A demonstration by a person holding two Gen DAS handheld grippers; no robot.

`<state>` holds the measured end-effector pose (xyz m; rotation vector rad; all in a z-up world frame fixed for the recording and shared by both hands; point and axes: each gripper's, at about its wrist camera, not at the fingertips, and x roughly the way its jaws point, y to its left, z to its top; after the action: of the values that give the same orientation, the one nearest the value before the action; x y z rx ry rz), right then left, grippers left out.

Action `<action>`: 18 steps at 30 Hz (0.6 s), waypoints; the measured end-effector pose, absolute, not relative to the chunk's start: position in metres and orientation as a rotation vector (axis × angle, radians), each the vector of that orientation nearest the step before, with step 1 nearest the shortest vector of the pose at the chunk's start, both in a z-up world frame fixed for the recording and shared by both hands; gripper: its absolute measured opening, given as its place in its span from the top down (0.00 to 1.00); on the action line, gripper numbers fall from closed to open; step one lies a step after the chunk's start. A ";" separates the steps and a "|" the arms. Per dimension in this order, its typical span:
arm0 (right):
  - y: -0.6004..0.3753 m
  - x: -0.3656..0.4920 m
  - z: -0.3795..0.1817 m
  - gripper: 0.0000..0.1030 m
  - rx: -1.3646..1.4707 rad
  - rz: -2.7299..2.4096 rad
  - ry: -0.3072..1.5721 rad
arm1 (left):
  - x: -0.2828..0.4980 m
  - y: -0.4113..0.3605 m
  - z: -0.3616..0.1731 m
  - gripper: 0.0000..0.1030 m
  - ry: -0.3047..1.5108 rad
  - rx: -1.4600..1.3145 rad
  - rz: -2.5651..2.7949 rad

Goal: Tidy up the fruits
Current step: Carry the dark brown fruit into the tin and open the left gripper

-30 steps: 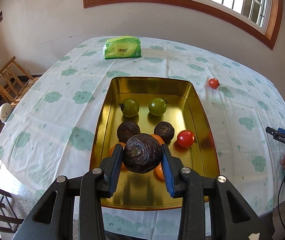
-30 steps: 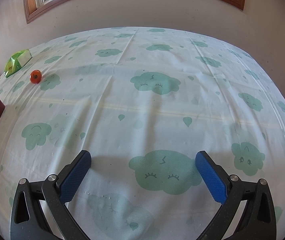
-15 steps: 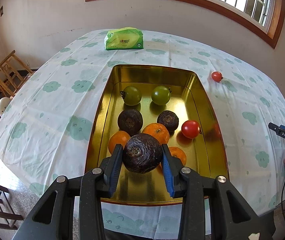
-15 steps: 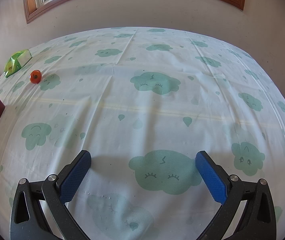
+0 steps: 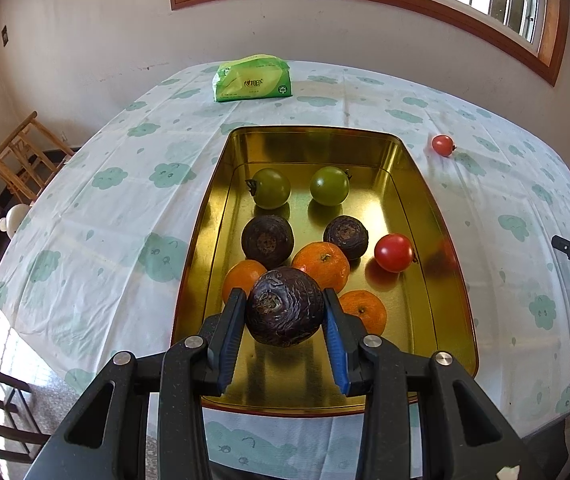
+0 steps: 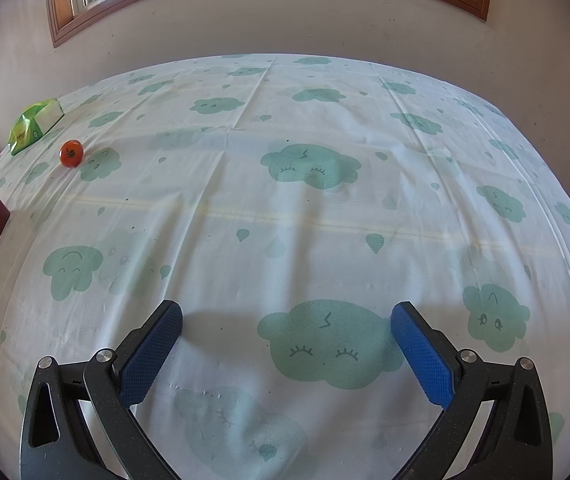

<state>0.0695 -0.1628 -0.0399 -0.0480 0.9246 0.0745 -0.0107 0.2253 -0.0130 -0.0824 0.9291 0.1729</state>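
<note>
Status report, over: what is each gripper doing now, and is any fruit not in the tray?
Left gripper shut on dark wrinkled fruit above gold tray. Right gripper open, empty. One small red tomato loose on tablecloth. Nothing blocking.

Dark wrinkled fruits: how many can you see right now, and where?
3. One is clamped in the left gripper above the gold tray: held fruit. Two lie mid-tray: left one, right one. More could hide behind the held one.

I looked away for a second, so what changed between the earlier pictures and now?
The left gripper, jaws clamped on the wrinkled dark purple fruit, drew back towards the near end of the gold metal tray, uncovering the three oranges. The open right gripper and the loose red tomato stayed put.
</note>
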 end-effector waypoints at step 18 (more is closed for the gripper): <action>-0.162 0.069 -0.040 0.00 -0.048 0.074 0.925 | -0.011 0.218 -0.012 0.57 0.897 -0.020 0.222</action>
<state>0.0695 -0.1620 -0.0403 -0.0482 0.9247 0.0742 -0.0109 0.2178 -0.0124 -0.0203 0.8973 0.2216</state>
